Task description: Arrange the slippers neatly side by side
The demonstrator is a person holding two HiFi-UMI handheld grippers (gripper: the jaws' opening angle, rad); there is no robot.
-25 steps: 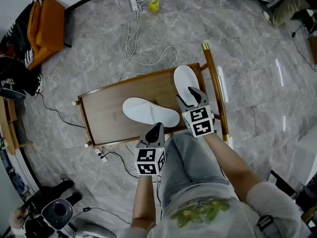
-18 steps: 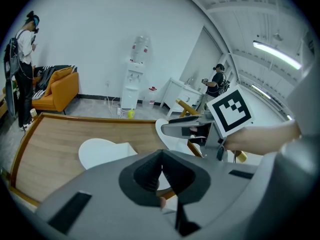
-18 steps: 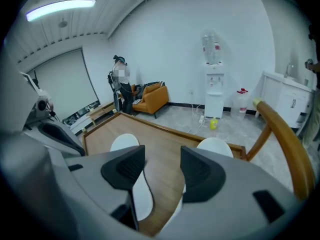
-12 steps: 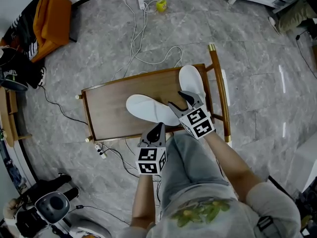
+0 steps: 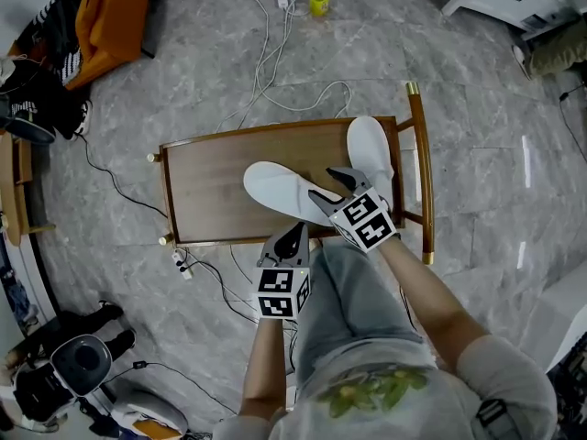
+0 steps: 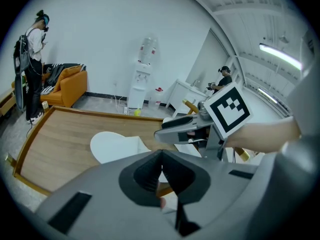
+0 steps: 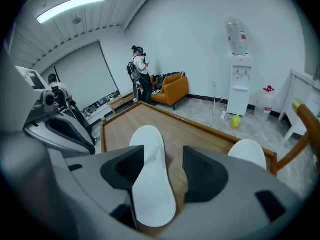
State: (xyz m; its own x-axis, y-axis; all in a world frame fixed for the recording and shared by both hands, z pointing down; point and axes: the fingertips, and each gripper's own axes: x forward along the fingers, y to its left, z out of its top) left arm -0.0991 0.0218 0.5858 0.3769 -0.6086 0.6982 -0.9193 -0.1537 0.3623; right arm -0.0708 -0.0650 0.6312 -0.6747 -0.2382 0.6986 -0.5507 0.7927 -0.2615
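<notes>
On the wooden desk (image 5: 206, 177) lie two white slippers. The middle slipper (image 5: 275, 188) lies angled, its heel hidden under the right gripper (image 5: 328, 183), between jaws held wide apart. The end slipper (image 5: 369, 147), at the desk's right end, is partly covered. The left gripper (image 5: 293, 236), jaws pressed together on nothing, hovers at the desk's near edge.

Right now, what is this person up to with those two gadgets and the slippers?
A person holds a gripper in each hand over a wooden table that carries two white slippers. The right gripper is open, with one end of the near slipper between its jaws, not clamped. The left gripper is shut and empty, by the table's front edge. The far slipper lies at the table's right end at a different angle, so the pair is not yet side by side.
</notes>
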